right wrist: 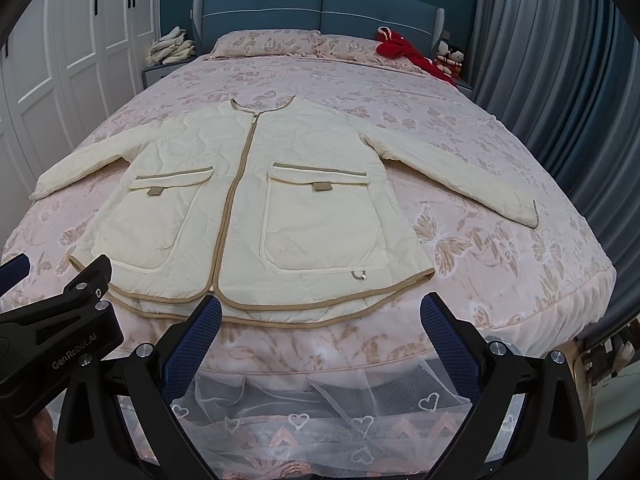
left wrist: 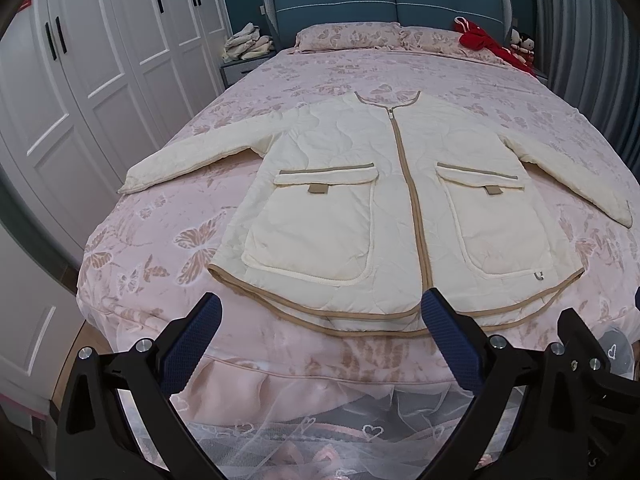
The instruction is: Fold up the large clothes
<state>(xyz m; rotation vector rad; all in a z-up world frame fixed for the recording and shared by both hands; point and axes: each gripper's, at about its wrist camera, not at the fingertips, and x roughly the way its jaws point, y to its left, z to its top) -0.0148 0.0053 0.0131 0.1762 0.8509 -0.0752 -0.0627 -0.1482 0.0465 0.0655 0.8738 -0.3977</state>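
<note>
A cream quilted jacket (left wrist: 344,184) with tan trim and two front pockets lies flat and zipped on the pink bed, sleeves spread out to both sides; it also shows in the right wrist view (right wrist: 256,200). My left gripper (left wrist: 320,308) is open and empty, hovering just in front of the jacket's hem at the foot of the bed. My right gripper (right wrist: 320,308) is open and empty, also just short of the hem. The left gripper's body (right wrist: 60,320) shows at the lower left of the right wrist view.
The bed (left wrist: 152,256) has a pink butterfly cover and a lace skirt. White wardrobes (left wrist: 80,92) stand to the left, grey curtains (right wrist: 560,80) to the right. Pillows, a red garment (left wrist: 480,40) and a pile of pale clothes (left wrist: 248,42) lie by the blue headboard.
</note>
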